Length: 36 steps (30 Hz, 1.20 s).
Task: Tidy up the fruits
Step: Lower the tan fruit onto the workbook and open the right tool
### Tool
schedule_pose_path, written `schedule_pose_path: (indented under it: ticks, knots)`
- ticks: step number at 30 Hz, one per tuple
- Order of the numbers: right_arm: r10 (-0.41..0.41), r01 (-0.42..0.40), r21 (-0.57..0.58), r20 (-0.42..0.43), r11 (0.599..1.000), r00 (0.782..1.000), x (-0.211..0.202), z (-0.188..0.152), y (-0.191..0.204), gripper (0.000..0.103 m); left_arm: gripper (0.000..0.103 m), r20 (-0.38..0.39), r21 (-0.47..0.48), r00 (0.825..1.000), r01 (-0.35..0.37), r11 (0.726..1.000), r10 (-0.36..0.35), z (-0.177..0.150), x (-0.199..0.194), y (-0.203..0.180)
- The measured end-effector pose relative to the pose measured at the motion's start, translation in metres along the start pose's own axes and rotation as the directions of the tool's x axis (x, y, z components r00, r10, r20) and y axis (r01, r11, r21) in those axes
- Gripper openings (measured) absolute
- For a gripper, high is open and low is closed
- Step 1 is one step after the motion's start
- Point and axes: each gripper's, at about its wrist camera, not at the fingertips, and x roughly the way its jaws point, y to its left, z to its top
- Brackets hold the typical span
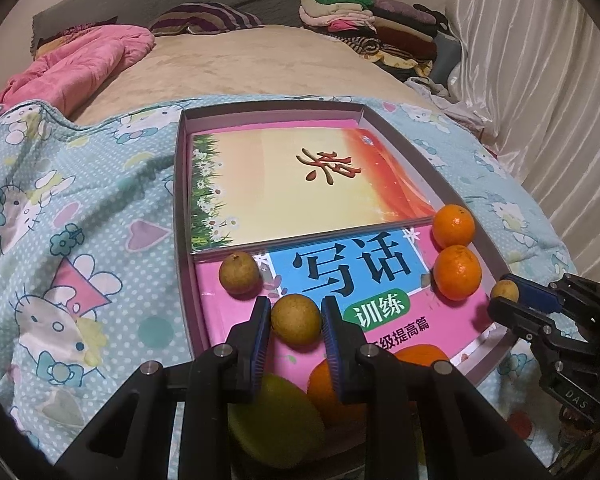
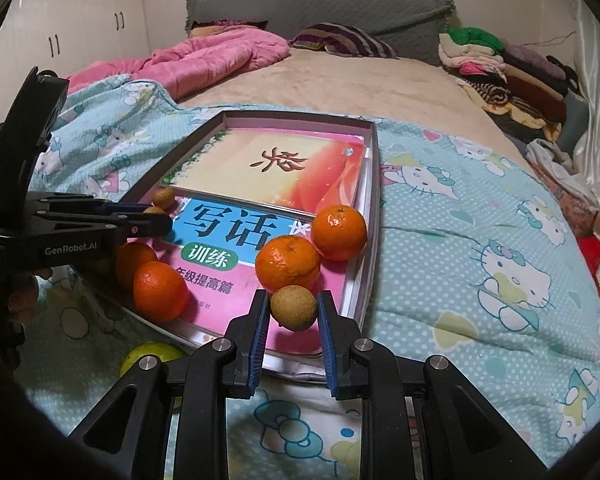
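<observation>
A shallow box tray (image 1: 180, 216) on the bed holds two books and fruit. My left gripper (image 1: 296, 320) is shut on a brown longan (image 1: 296, 319) above the pink book (image 1: 236, 332); another longan (image 1: 239, 273) lies just beyond it. Two oranges (image 1: 456, 248) sit at the tray's right edge. My right gripper (image 2: 293, 309) is shut on a brown longan (image 2: 293, 307) over the tray's near right corner, touching an orange (image 2: 288, 264). It shows in the left wrist view (image 1: 508, 294) too. More oranges (image 2: 160, 291) lie at the tray's near left.
A green fruit (image 2: 148, 356) lies on the Hello Kitty blanket (image 2: 460, 240) just outside the tray. A pink quilt (image 2: 220, 56), striped pillow (image 2: 344, 40) and stacked clothes (image 2: 500, 64) lie farther up the bed. Curtains (image 1: 540, 80) hang on the right.
</observation>
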Motion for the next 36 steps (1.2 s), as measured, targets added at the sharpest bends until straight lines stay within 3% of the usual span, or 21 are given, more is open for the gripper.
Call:
schedule_pose_path:
  ticks: [16, 22, 36]
  knots:
    - [-0.007, 0.007, 0.000, -0.013, 1.000, 1.000, 0.0061, -0.0023, 0.0003, 0.025, 0.026, -0.004, 0.007, 1.000, -0.006, 1.000, 0.006, -0.0005, -0.0020, -0.0038]
    - [-0.004, 0.004, -0.002, -0.010, 1.000, 1.000, 0.0064, -0.0041, 0.0007, 0.034, 0.026, -0.005, 0.007, 1.000, -0.006, 1.000, 0.006, -0.0005, -0.0015, -0.0033]
    - [0.008, -0.008, 0.001, 0.012, 1.000, 1.000, 0.0000, -0.0047, 0.0008, 0.035, 0.026, -0.008, 0.002, 1.000, -0.005, 1.000, 0.005, -0.0007, -0.0004, -0.0035]
